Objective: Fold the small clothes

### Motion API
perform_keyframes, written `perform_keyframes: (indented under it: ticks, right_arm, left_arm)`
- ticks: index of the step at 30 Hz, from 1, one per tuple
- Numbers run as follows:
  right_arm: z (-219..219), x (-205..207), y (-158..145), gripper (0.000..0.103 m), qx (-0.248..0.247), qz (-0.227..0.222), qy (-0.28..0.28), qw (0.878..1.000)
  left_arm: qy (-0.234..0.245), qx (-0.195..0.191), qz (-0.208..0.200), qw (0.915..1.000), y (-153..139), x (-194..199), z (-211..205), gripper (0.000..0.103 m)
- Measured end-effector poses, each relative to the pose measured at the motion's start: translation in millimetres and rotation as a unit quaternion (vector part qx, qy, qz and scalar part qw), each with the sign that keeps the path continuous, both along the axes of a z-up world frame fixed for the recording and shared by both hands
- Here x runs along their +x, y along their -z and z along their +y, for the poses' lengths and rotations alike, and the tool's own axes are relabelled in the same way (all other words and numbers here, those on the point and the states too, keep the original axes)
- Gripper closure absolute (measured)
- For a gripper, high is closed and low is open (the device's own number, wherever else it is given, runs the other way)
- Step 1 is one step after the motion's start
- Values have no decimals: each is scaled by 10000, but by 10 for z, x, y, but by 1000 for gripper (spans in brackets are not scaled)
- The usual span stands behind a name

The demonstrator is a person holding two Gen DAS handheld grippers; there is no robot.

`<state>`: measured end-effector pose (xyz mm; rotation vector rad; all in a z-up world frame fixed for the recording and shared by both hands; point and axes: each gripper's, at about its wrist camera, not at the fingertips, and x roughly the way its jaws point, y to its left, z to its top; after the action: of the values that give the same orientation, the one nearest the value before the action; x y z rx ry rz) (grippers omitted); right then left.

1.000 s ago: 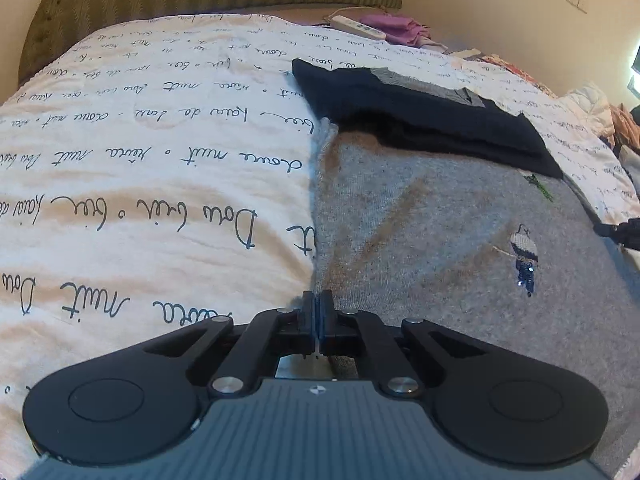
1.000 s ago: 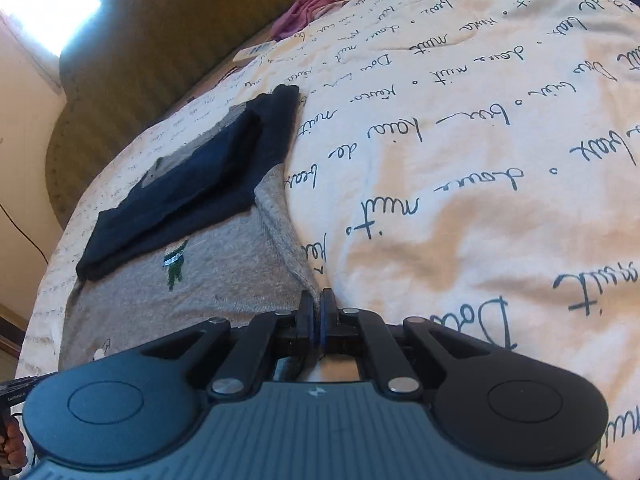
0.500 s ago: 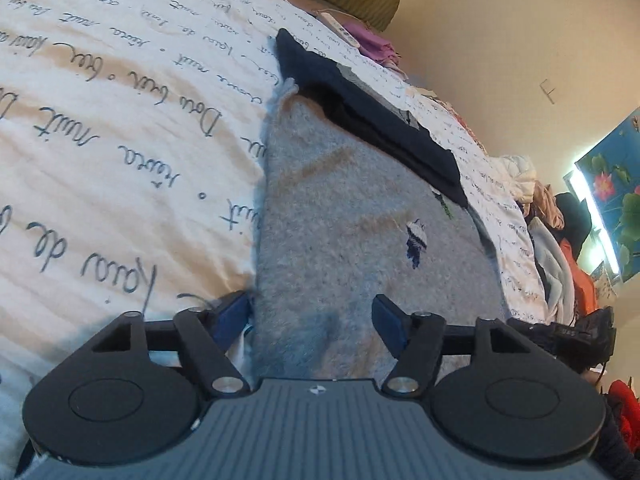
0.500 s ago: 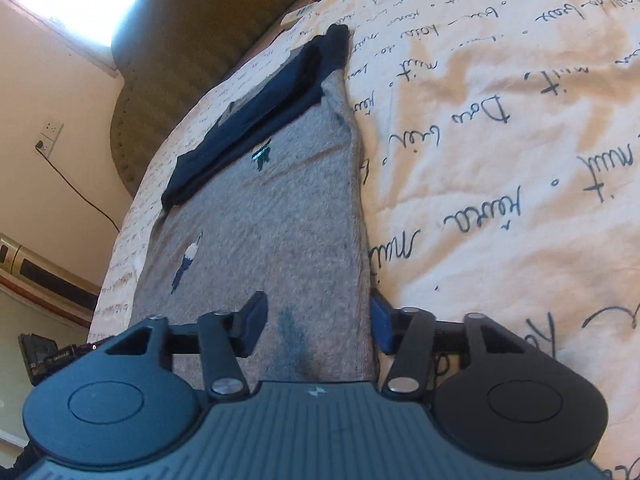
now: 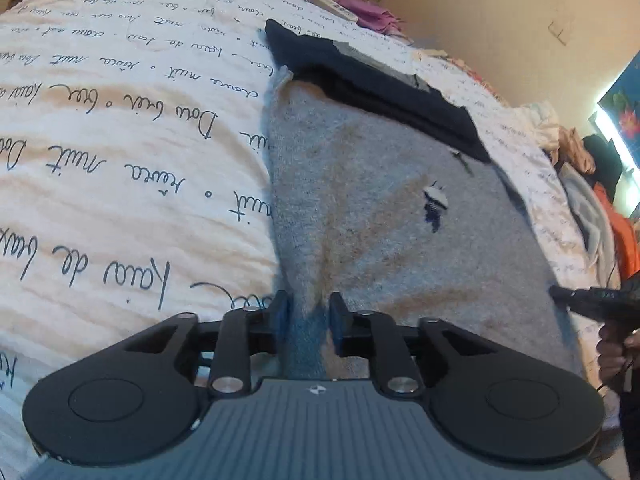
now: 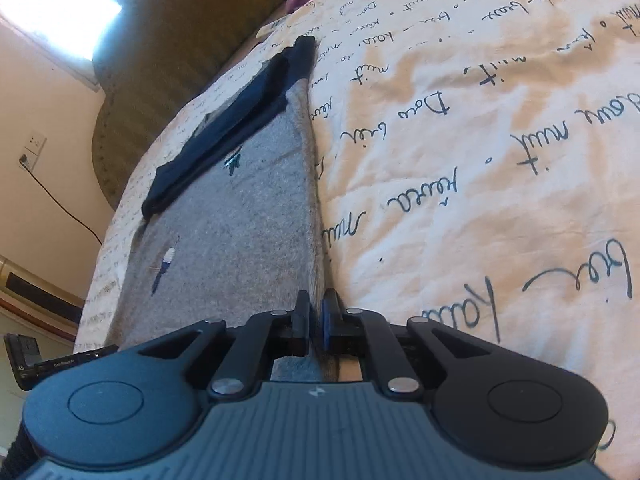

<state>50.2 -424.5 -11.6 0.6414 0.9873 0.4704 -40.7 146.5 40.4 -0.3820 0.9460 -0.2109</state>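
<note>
A grey knit garment (image 5: 400,216) with a small bird motif (image 5: 434,204) lies flat on the bed, its far part dark navy (image 5: 372,84). My left gripper (image 5: 308,316) straddles the garment's near left edge, jaws narrowed but still apart with cloth between them. In the right wrist view the same garment (image 6: 224,232) lies ahead; my right gripper (image 6: 316,316) is shut on its near right edge.
The bed has a cream cover (image 5: 120,160) printed with dark script. A white remote (image 5: 334,6) and pink cloth (image 5: 372,14) lie near the headboard. Piled clothes (image 5: 592,208) sit at the bed's far side. The other gripper (image 5: 592,304) shows at right.
Both grippers were shut a second ago, opened wide over the garment's near edge, and have closed in since; the right one now pinches the edge, the left has narrowed.
</note>
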Motion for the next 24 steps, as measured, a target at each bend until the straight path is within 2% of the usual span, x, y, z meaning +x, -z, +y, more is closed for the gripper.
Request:
perform_keyframes:
  ticks: [1,3,6,9,10,11,12,13,14,16,18,20,21,22,23,24]
  right_arm:
    - [-6,-60,-22,95,88,53,-81,9999]
    - [-31,-234,-58,83,203,71,-233,9995]
    - [-75,-503,24,82,699,363,-437,9959]
    - [13,-664,197,82,991,769,-599,9903]
    - [62,-700,252,82,1170,787,-656,9878]
    - [99,-719,293,84,1298,806,-672,9860]
    - [126,-732,309,89,1297,772,-650,9864]
    - [136,-746,305,94,1255,722,-643,9874]
    - [138,-761,292,99,1147,671,-681,9888]
    - [123,-815,226,99,930,541,-792,9910]
    - [51,-871,119,100,651,399,-776,9941]
    - [-57,-907,93,100,430,361,-729,9958]
    - [-102,-911,147,100,478,423,-728,9953]
    - [-107,-906,193,100,614,433,-709,9946]
    - [-98,-889,222,100,712,424,-683,9942]
    - [-91,-879,233,99,776,420,-629,9941]
  left_arm:
    - [22,-182,9,9998,-8,-88,15,46]
    - [94,-470,91,9988,16,-261,5,36]
    - [211,-957,285,9948,155,-417,-31,35]
    - [204,-1541,217,9876,264,-472,-81,27]
    - [255,-1607,236,9864,279,-451,-116,27]
    - [294,-1514,217,9878,270,-432,-154,27]
    - [344,-1315,215,9905,246,-420,-202,50]
    - [433,-1074,318,9928,239,-396,-236,98]
    - [487,-779,501,9945,246,-369,-259,93]
    - [592,-505,407,9961,176,-414,-237,94]
    - [652,-43,271,9975,73,-484,-201,94]
    - [586,101,339,9977,103,-499,-153,94]
    - [590,98,374,9975,157,-491,-154,92]
    - [563,65,309,9979,163,-502,-160,84]
    - [529,96,304,9981,150,-506,-173,84]
    - [536,97,295,9981,119,-516,-174,78]
